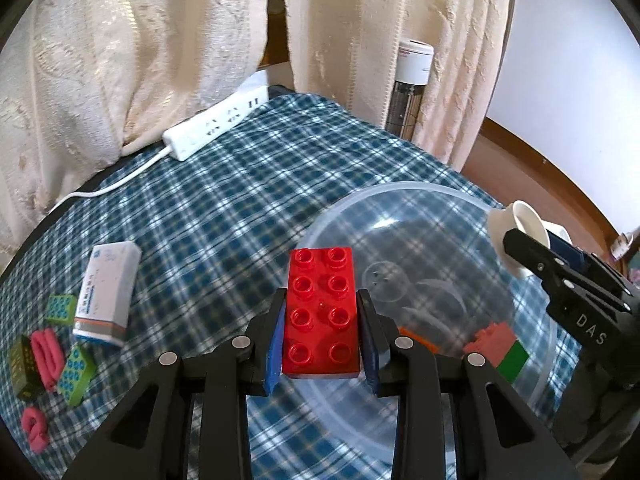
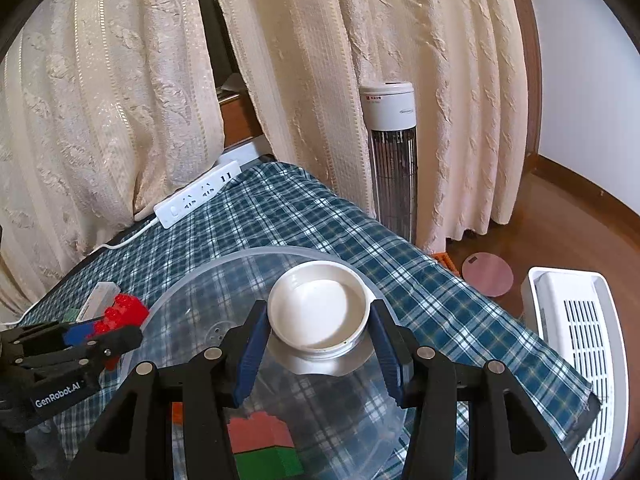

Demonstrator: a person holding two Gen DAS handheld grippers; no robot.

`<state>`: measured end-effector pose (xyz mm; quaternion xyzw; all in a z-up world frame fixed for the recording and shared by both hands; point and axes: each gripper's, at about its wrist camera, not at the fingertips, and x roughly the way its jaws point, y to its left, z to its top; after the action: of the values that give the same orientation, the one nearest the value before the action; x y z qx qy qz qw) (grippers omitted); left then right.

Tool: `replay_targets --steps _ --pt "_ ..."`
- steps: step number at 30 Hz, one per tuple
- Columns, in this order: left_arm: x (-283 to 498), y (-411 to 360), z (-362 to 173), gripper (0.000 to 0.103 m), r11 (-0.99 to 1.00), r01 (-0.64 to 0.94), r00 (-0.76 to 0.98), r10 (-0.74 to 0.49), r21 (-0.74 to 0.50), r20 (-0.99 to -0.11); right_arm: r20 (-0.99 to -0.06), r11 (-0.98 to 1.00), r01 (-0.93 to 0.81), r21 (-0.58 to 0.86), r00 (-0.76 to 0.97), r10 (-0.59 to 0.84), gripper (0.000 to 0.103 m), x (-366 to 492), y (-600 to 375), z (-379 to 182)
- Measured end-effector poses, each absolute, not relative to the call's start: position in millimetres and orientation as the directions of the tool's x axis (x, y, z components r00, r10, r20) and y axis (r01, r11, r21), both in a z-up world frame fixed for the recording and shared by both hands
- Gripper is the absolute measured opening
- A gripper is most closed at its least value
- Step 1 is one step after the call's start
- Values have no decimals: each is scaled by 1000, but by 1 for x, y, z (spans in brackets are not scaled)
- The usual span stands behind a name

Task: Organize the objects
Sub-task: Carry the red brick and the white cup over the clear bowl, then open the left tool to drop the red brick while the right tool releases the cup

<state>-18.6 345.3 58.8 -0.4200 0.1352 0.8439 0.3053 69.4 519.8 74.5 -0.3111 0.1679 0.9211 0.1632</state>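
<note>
My left gripper (image 1: 321,300) is shut on a red eight-stud brick (image 1: 320,312), gripped by its long sides over the near-left rim of a clear plastic bowl (image 1: 400,188). The right wrist view shows that same gripper (image 2: 116,320) and red brick (image 2: 124,308) at the bowl's left edge. My right gripper (image 2: 318,316) is shut on a small white round cap (image 2: 318,308), held hollow side up above the bowl (image 2: 240,258). Inside the bowl lie a pink-and-green brick (image 2: 264,436) and an orange piece (image 1: 420,340).
On the checked cloth to the left lie a white box (image 1: 108,292), green blocks (image 1: 60,308), pink foam pieces (image 1: 46,356) and a dark block (image 1: 22,364). A power strip (image 1: 216,124) lies by the curtain. A tower heater (image 2: 392,152) and a white appliance (image 2: 580,340) stand beyond the table's right edge.
</note>
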Motion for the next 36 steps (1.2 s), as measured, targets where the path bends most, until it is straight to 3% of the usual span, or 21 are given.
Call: replay_targets --steps 3,4,6,10,25,36 --pt "-20 351 58 39 -771 -634 -436 422 -61 -795 -629 -888 -405 217 -754 190 54 69 522 74" --pt "-21 352 58 51 -767 -637 -425 432 -76 -795 -628 -886 -407 223 -755 189 54 69 523 73" --pt "-21 353 58 64 -768 -634 -428 443 -87 -788 -630 -884 -409 228 -754 187 54 70 524 73" --pt "-20 351 60 65 -769 -634 -440 446 -81 -779 -625 -876 -414 246 -759 183 62 71 526 74" --pt "-17 332 63 69 -822 -568 -556 345 42 -756 -625 -882 -387 270 -767 145 62 72 511 73" --pt "-19 310 64 69 -848 -528 -580 319 47 -750 -624 -892 -359 274 -773 119 65 68 492 76"
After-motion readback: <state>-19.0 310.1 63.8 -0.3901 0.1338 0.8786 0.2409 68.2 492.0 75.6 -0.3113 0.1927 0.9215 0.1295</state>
